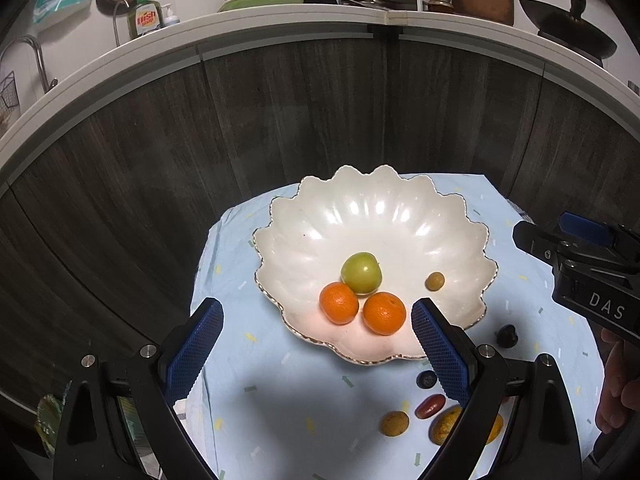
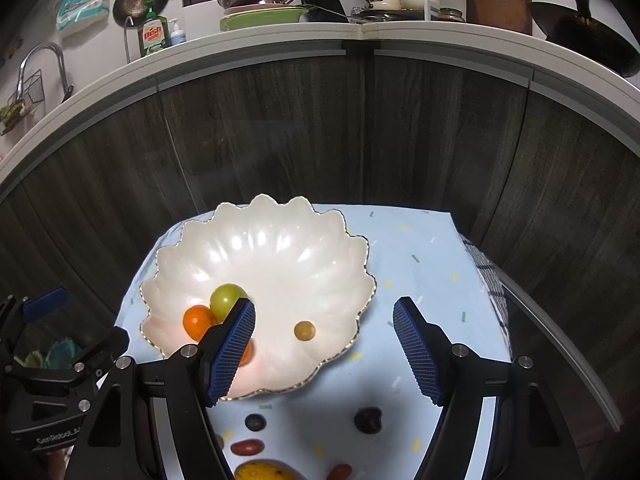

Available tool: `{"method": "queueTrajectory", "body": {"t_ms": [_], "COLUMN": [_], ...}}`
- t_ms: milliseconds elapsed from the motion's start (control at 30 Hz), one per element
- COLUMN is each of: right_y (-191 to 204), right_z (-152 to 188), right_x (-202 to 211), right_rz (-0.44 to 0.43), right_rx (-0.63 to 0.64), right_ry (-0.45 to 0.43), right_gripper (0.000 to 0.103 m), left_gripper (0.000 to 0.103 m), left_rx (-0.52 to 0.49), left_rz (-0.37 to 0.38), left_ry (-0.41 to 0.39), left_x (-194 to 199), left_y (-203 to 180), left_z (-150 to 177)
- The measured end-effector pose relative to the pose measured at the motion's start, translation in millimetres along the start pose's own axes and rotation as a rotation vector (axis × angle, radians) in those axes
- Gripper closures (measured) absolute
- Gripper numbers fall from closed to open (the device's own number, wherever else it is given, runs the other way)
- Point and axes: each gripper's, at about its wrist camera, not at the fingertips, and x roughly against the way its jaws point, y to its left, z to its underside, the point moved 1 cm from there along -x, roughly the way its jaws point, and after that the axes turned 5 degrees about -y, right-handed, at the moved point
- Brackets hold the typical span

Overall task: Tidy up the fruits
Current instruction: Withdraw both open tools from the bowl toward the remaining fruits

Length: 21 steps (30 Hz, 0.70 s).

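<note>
You're mid-way thru the sort: four fruits are already in the scalloped white bowl (image 1: 372, 216), the rest lie on the blue cloth (image 1: 280, 400) in front of it. In the bowl: a green fruit (image 1: 361, 272) touching two oranges (image 1: 339, 303) (image 1: 383, 313), plus a small yellow-brown fruit (image 1: 435, 281) sitting apart toward the right side.

Left to collect, all outside the rim: a dark blueberry-like one (image 2: 255, 422), a dark round fruit (image 2: 368, 420), a red oval one (image 2: 247, 447), a second small red one (image 2: 340, 471) at the frame edge, a brown-yellow one (image 1: 394, 423) and a big yellow-orange fruit (image 1: 448, 426) partly hidden behind a finger.

Both tools look to be between picks, w/ nothing carried. Left gripper (image 1: 316, 344): spread wide, empty, hovering over the bowl's near rim; blue pads (image 1: 196, 352) touch nothing. Right gripper (image 2: 324, 350): also released and wide, empty, above the bowl's right edge and the cloth beside it.

Next move, as I judge it: drop one gripper back toward you and down to a loose fruit. The dark round one is nearest the right gripper's line. Centre it between the pads before you close; these small round ones will prob roll if nudged off-centre, so come in low and square. The big yellow-orange one needs close to full opening.
</note>
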Motion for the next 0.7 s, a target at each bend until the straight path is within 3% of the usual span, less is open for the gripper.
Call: {"method": "queueTrajectory", "body": {"t_ms": [700], "right_y": [-11.1], "right_z": [23.0], "right_x": [21.2], "right_rz": [0.018], "right_rx": [-0.009], "right_ry": [0.008], "right_gripper": [0.031], "left_gripper": [0.007], "left_rx": [-0.022], "left_rz": [0.024], "left_ry": [0.008], "left_x": [15.7], "left_y": [-17.2], "left_z": [22.6]}}
